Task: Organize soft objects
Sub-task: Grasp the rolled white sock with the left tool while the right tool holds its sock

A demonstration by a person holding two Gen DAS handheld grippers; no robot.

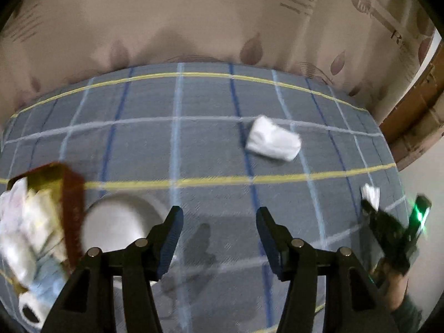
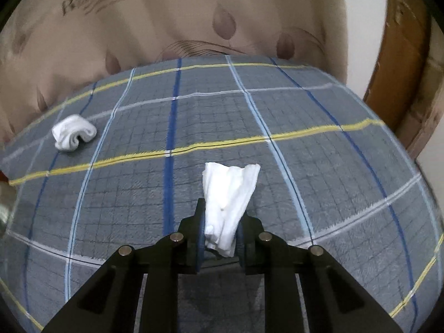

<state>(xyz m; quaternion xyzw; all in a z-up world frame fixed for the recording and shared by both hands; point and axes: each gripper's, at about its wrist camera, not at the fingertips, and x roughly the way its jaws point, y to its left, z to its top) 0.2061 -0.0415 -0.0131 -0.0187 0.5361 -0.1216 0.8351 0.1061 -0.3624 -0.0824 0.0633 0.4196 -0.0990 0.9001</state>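
Your right hand-held gripper (image 2: 220,238) is clamped on a crumpled white tissue-like cloth (image 2: 229,197), which is pinched low between the blue pads and fans out upward past the fingertips, lifted above the grey-blue plaid blanket (image 2: 305,166) with its yellow, white and blue lines. From the left wrist view you see that same right hand-held gripper (image 1: 371,205) at the right edge, a white scrap showing at its tip and a green light glowing on its body.

A second white soft bundle, rolled like a sock (image 1: 273,140), lies on the blanket farther back; in the right wrist view the bundle (image 2: 73,131) sits to the far left, well apart from the piece you hold.

Your left hand-held gripper (image 1: 219,222) stands with its jaws spread apart and nothing between them, only blanket below. Just left of it is a white round bowl-like object (image 1: 119,227), blurred. Beside that stands a brown and gold box (image 1: 55,183) stuffed with pale soft items (image 1: 30,222), and a white paper roll (image 1: 30,308) lies at the lower left corner.

A beige leaf-printed curtain (image 2: 222,14) hangs behind the blanket, and a brown wooden frame (image 2: 402,55) shows at the right.
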